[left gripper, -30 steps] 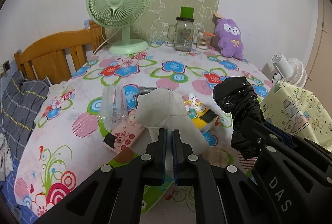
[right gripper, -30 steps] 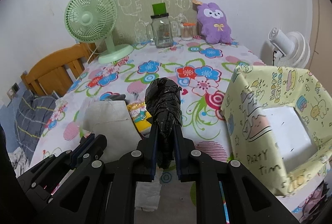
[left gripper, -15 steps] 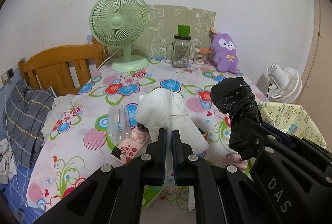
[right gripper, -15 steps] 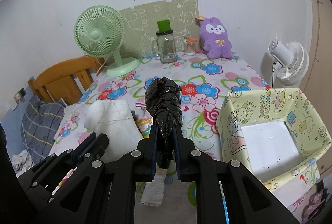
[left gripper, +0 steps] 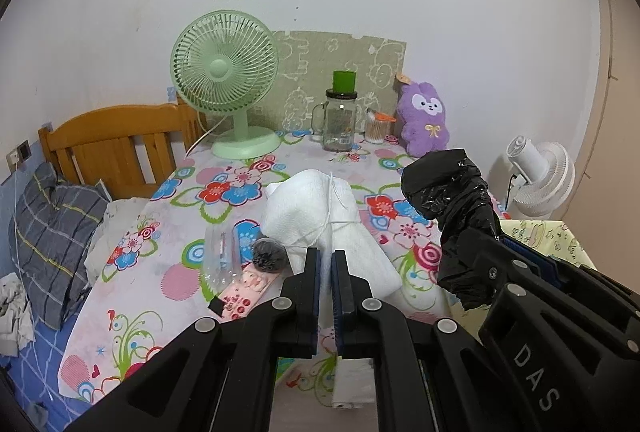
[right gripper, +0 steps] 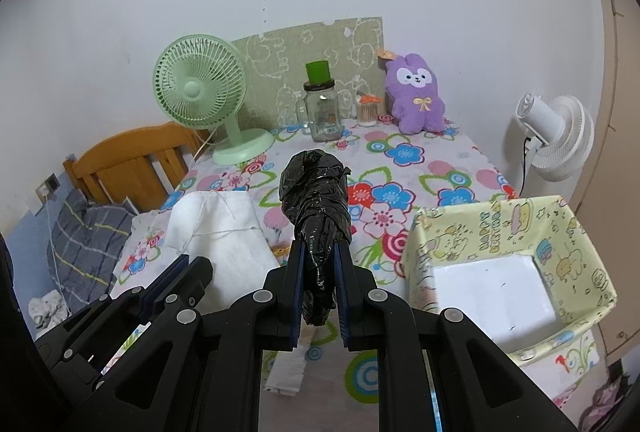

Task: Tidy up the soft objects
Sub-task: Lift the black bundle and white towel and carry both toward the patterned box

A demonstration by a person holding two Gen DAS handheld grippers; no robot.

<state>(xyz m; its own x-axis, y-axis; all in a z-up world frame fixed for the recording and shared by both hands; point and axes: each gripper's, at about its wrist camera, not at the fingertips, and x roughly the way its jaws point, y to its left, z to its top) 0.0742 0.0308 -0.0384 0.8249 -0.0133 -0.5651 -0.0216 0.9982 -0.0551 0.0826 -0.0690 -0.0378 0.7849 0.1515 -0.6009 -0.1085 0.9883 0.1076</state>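
My left gripper is shut on a white cloth bundle tied with thin string, held up over the flowered tablecloth. My right gripper is shut on a black plastic-wrapped bundle, which stands upright between its pads. In the left wrist view that black bundle hangs to the right of the white one. The right wrist view shows the white bundle at left. A yellow cartoon-print box with a white bottom stands open at the table's right edge, below and right of the black bundle.
At the back stand a green fan, a glass jar with a green lid, a small stick holder and a purple plush. A clear plastic piece, dark mesh ball and pink packet lie below. A white fan is off right.
Both grippers have risen together with their bundles, lifting them off the table. More wall and the yellow box's inside show now. Both grips are unchanged.
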